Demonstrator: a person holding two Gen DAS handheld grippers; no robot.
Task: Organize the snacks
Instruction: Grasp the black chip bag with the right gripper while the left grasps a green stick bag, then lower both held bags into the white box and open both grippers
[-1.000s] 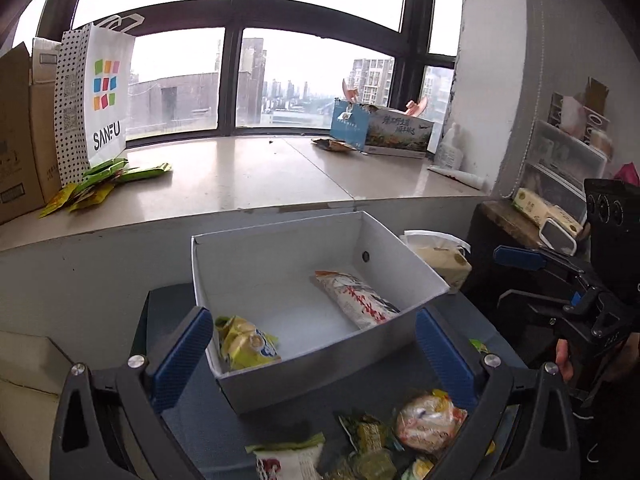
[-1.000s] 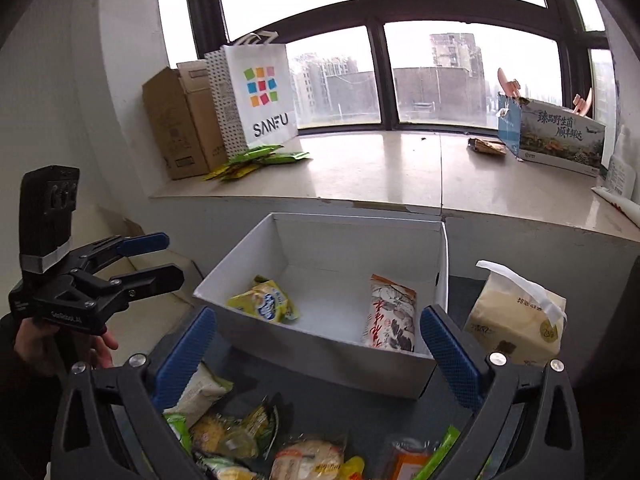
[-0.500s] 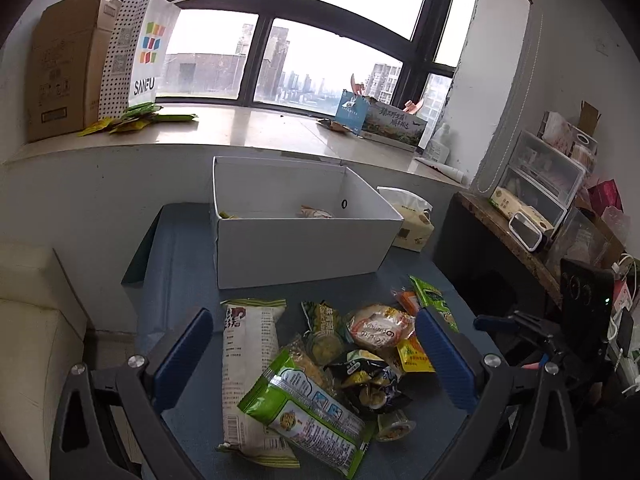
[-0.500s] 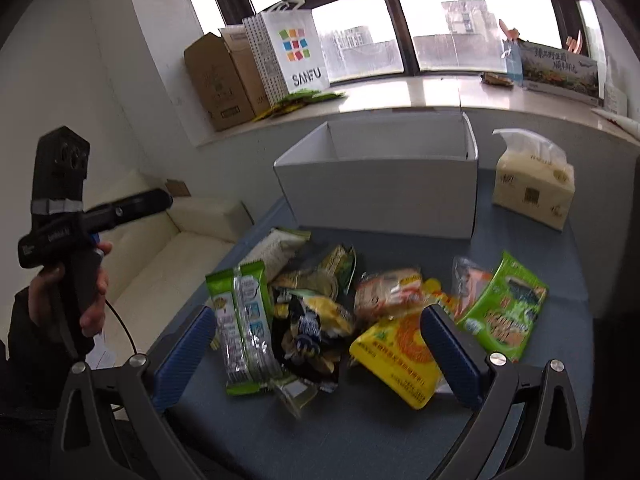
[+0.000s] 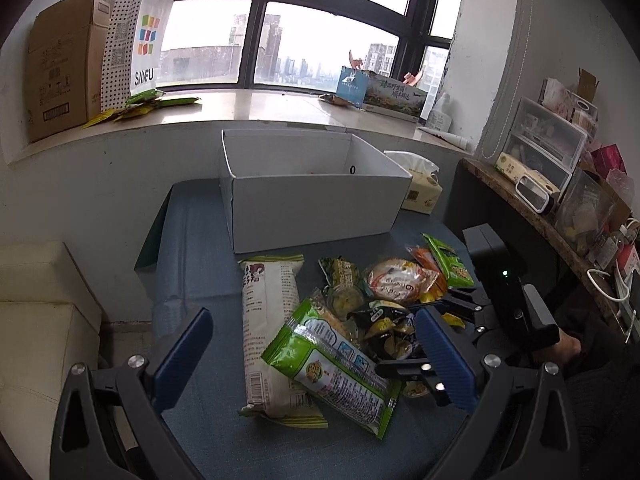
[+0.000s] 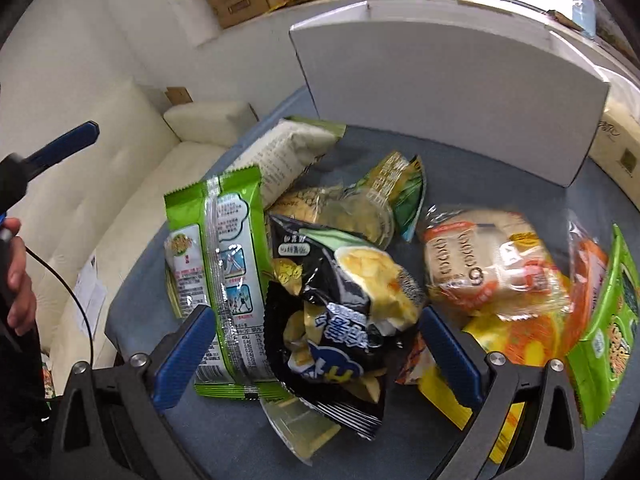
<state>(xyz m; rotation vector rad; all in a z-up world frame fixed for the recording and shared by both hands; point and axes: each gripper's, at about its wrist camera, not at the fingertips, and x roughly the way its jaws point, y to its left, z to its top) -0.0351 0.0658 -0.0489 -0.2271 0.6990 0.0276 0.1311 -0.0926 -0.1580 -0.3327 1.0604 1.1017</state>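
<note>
Several snack packets lie heaped on the blue table in front of a white box [image 5: 316,216]. My right gripper [image 6: 316,316] points steeply down over a black chip bag [image 6: 340,312]. Its jaws are closing with the bag between them, and the pads do not press on it. A green packet [image 6: 228,272] lies by its left pad, and a wrapped bun [image 6: 492,264] by its right. My left gripper [image 5: 312,320] hangs open above the green packet [image 5: 332,364] and a long white packet [image 5: 268,320], holding nothing. The inside of the box is hidden.
A tissue pack [image 5: 420,188] stands right of the box. A cream sofa [image 6: 120,168] borders the table on the left. A cardboard box [image 5: 60,76] and a paper bag [image 5: 140,52] stand on the sill. A cluttered shelf [image 5: 552,184] runs along the right.
Both grippers have drawn back from over the box to the snack heap. The right one has dropped and tipped down over the black chip bag.
</note>
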